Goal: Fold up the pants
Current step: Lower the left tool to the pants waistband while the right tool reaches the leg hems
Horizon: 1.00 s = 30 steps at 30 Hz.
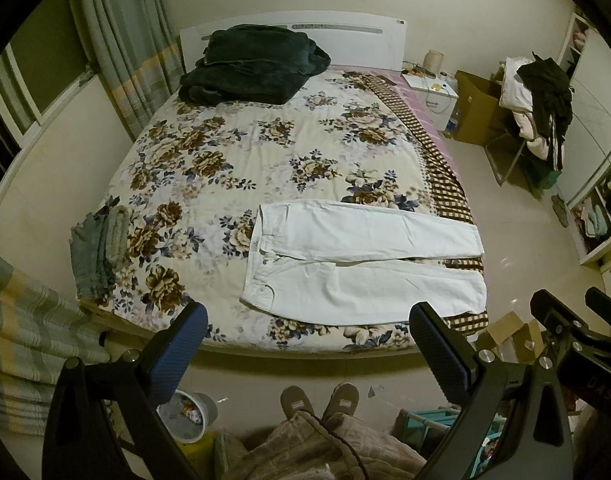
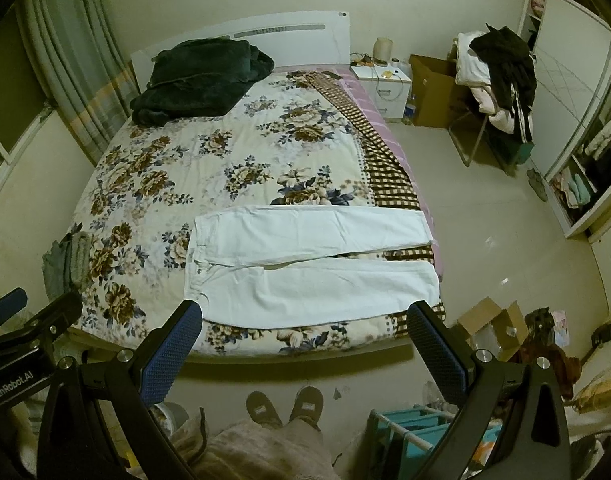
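White pants [image 1: 361,260] lie flat on the floral bed cover [image 1: 233,148] near the foot of the bed, waistband to the left, both legs stretched to the right side by side. They show in the right wrist view too [image 2: 309,268]. My left gripper [image 1: 309,348] is open and empty, held above the floor in front of the bed's foot edge. My right gripper [image 2: 305,348] is also open and empty, at the same height beside it; its body shows at the right of the left wrist view.
A dark green blanket [image 1: 249,64] lies by the headboard. Folded grey-green clothes [image 1: 97,248] sit at the bed's left edge. A chair piled with clothes [image 1: 541,104], cardboard boxes [image 1: 477,104] and a nightstand stand right. My slippered feet [image 1: 321,400] stand on the floor.
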Each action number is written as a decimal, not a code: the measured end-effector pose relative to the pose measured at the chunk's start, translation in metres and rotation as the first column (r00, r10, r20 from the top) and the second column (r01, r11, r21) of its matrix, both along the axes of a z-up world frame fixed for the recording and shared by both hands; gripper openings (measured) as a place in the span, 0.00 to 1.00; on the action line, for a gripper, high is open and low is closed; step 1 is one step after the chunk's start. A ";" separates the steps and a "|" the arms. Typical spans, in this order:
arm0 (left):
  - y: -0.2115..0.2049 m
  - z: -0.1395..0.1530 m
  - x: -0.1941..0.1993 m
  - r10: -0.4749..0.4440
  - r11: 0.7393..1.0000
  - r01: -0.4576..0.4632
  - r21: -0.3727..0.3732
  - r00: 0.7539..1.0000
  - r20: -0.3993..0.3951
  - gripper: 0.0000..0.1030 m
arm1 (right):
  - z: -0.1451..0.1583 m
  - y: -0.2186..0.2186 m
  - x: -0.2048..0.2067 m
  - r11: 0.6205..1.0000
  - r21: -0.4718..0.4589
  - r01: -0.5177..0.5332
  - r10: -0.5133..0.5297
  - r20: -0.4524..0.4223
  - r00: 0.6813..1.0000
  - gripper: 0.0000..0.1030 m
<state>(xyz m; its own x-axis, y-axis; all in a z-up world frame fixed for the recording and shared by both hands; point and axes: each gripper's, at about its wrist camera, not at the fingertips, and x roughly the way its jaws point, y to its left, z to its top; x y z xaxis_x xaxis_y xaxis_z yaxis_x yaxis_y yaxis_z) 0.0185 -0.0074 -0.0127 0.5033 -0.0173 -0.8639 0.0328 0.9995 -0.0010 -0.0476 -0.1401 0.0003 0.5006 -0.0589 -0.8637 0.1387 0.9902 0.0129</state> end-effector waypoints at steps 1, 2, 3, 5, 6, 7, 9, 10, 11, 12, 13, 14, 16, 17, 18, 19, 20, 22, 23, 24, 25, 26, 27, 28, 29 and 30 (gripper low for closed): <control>0.003 -0.008 0.002 -0.001 1.000 0.001 0.004 1.000 0.006 1.00 | -0.003 0.001 0.003 1.000 0.002 0.006 -0.006 -0.003 1.000 1.00; 0.005 -0.009 0.005 0.001 1.000 -0.001 0.011 1.000 0.013 1.00 | -0.007 0.002 0.005 1.000 0.002 0.017 -0.017 -0.005 1.000 1.00; 0.007 -0.011 0.010 0.006 1.000 -0.007 0.017 1.000 0.023 1.00 | -0.010 0.001 0.009 1.000 0.004 0.030 -0.030 -0.006 1.000 1.00; 0.016 -0.014 0.023 0.024 1.000 -0.024 0.017 0.999 0.043 1.00 | -0.018 -0.001 0.016 0.998 0.016 0.067 -0.067 0.002 0.998 1.00; 0.019 -0.017 0.032 0.033 0.999 -0.034 0.020 0.998 0.056 1.00 | -0.023 -0.004 0.020 0.995 0.023 0.094 -0.095 0.008 0.995 1.00; 0.022 -0.022 0.043 0.044 0.999 -0.046 0.027 0.997 0.070 1.00 | -0.027 -0.010 0.029 0.992 0.031 0.124 -0.124 0.015 0.992 1.00; 0.028 -0.030 0.063 0.061 0.997 -0.064 0.038 0.995 0.075 1.00 | -0.039 -0.022 0.044 0.981 0.053 0.184 -0.186 0.022 0.982 1.00; 0.031 -0.036 0.075 0.074 0.996 -0.078 0.041 0.994 0.076 1.00 | -0.045 -0.030 0.057 0.975 0.059 0.215 -0.216 0.019 0.976 1.00; 0.034 -0.042 0.086 0.088 0.995 -0.092 0.048 0.993 0.074 1.00 | -0.053 -0.039 0.069 0.967 0.063 0.247 -0.248 0.011 0.969 1.00; 0.038 -0.049 0.100 0.103 0.993 -0.106 0.053 0.993 0.064 1.00 | -0.060 -0.047 0.080 0.960 0.071 0.272 -0.273 0.005 0.962 1.00; 0.041 -0.059 0.115 0.118 0.991 -0.121 0.057 0.992 0.043 1.00 | -0.069 -0.057 0.092 0.951 0.077 0.298 -0.299 0.000 0.954 1.00; 0.041 -0.068 0.128 0.134 0.989 -0.135 0.059 0.991 0.022 1.00 | -0.078 -0.064 0.103 0.945 0.069 0.321 -0.321 -0.011 0.947 1.00; 0.042 -0.088 0.158 0.168 0.985 -0.166 0.055 0.985 -0.028 1.00 | -0.099 -0.085 0.135 0.932 0.064 0.358 -0.356 -0.040 0.934 1.00; 0.041 -0.096 0.170 0.181 0.982 -0.178 0.061 0.982 -0.047 1.00 | -0.108 -0.093 0.146 0.926 0.059 0.372 -0.370 -0.053 0.928 1.00; 0.038 -0.109 0.189 0.205 0.977 -0.200 0.067 0.976 -0.068 1.00 | -0.119 -0.102 0.159 0.921 0.055 0.386 -0.383 -0.068 0.921 1.00; 0.037 -0.117 0.200 0.220 0.974 -0.215 0.070 0.972 -0.079 1.00 | -0.133 -0.114 0.174 0.915 0.058 0.400 -0.395 -0.084 0.915 1.00; 0.034 -0.125 0.212 0.237 0.970 -0.231 0.075 0.967 -0.093 1.00 | -0.149 -0.126 0.191 0.907 0.063 0.416 -0.408 -0.106 0.907 1.00; 0.028 -0.150 0.244 0.285 0.958 -0.276 0.084 0.949 -0.133 1.00 | -0.183 -0.151 0.231 0.892 0.074 0.447 -0.433 -0.152 0.889 1.00; 0.026 -0.160 0.258 0.307 0.951 -0.297 0.085 0.940 -0.150 1.00 | -0.198 -0.162 0.247 0.886 0.080 0.457 -0.440 -0.170 0.882 1.00; 0.024 -0.178 0.277 0.342 0.939 -0.332 0.087 0.922 -0.180 1.00 | -0.217 -0.176 0.267 0.878 0.084 0.472 -0.450 -0.194 0.872 1.00; 0.022 -0.191 0.292 0.364 0.931 -0.354 0.085 0.908 -0.206 1.00 | -0.233 -0.184 0.284 0.873 0.087 0.480 -0.456 -0.209 0.865 1.00; 0.021 -0.204 0.306 0.385 0.923 -0.377 0.083 0.893 -0.231 1.00 | -0.255 -0.200 0.306 0.865 0.090 0.494 -0.466 -0.220 0.857 1.00; 0.019 -0.225 0.328 0.417 0.908 -0.410 0.083 0.868 -0.270 1.00 | -0.276 -0.214 0.327 0.856 0.092 0.508 -0.476 -0.241 0.846 1.00; 0.017 -0.244 0.345 0.439 0.897 -0.433 0.089 0.846 -0.302 1.00 | -0.297 -0.227 0.346 0.849 0.090 0.521 -0.486 -0.256 0.835 1.00; 0.016 -0.263 0.360 0.457 0.886 -0.454 0.092 0.824 -0.335 1.00 | -0.315 -0.239 0.363 0.839 0.086 0.538 -0.498 -0.275 0.822 1.00; 0.016 -0.282 0.376 0.475 0.875 -0.476 0.092 0.803 -0.361 1.00 | -0.334 -0.253 0.378 0.827 0.090 0.555 -0.510 -0.294 0.808 1.00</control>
<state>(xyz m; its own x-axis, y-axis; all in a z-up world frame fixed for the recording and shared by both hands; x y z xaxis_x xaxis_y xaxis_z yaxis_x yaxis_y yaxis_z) 0.3943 0.0083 -0.2942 0.1018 0.1393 -0.9850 -0.4494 0.8898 0.0794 0.3307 -0.3928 -0.3339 0.2017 -0.1002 -0.9743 0.6642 0.7450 0.0609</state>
